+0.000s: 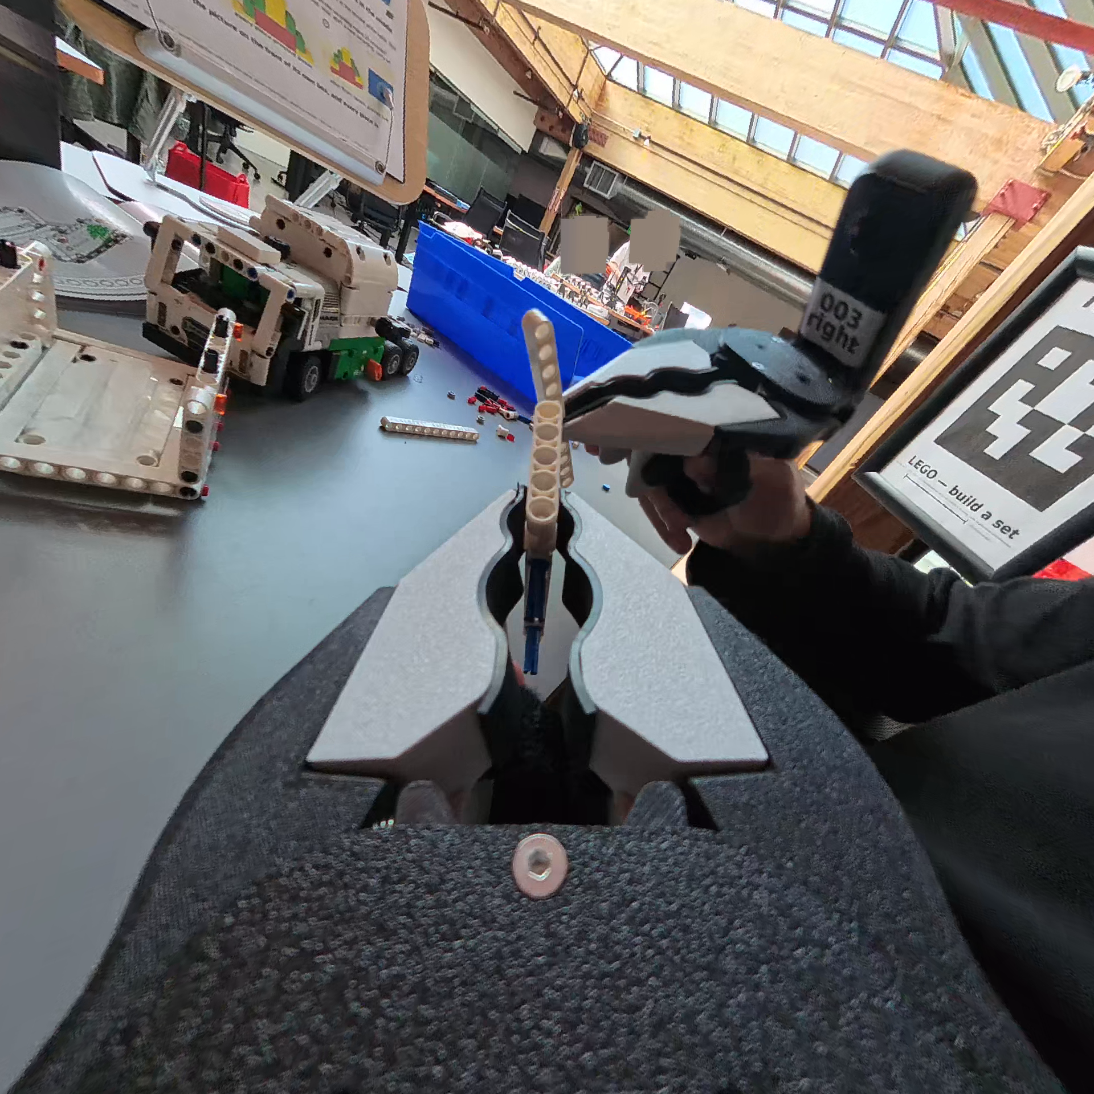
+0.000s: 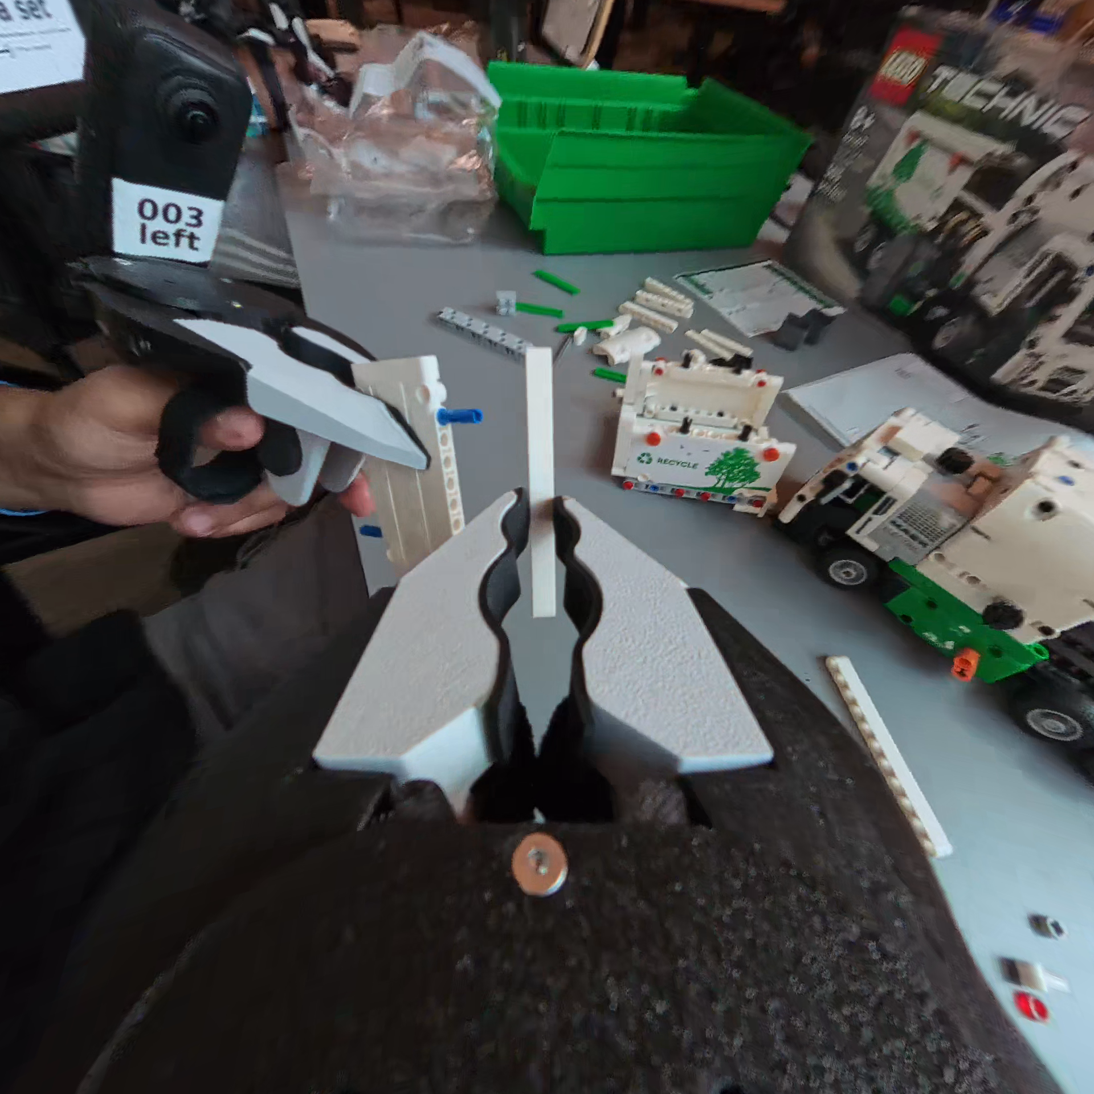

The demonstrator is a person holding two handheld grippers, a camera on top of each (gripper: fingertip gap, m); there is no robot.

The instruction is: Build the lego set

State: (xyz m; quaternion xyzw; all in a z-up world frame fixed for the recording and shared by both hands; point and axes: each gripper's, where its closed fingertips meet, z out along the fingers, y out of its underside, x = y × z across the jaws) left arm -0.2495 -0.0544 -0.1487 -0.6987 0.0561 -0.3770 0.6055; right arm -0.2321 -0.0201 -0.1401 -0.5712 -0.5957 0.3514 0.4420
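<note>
Big white panel assembly (image 2: 408, 467) hangs above the grey surface (image 2: 414, 284), pinched along its holed edge by the left tongs (image 1: 540, 503), blue pins (image 2: 459, 416) poking out sideways. If that edge grip twists, I'd expect the whole panel to swing and the pins to miss their holes. Right tongs (image 2: 541, 503) are clamped on a slim white beam (image 2: 541, 462), standing upright, just beside the panel; it could pivot or pop free under pushing force, down among the loose pieces.
</note>
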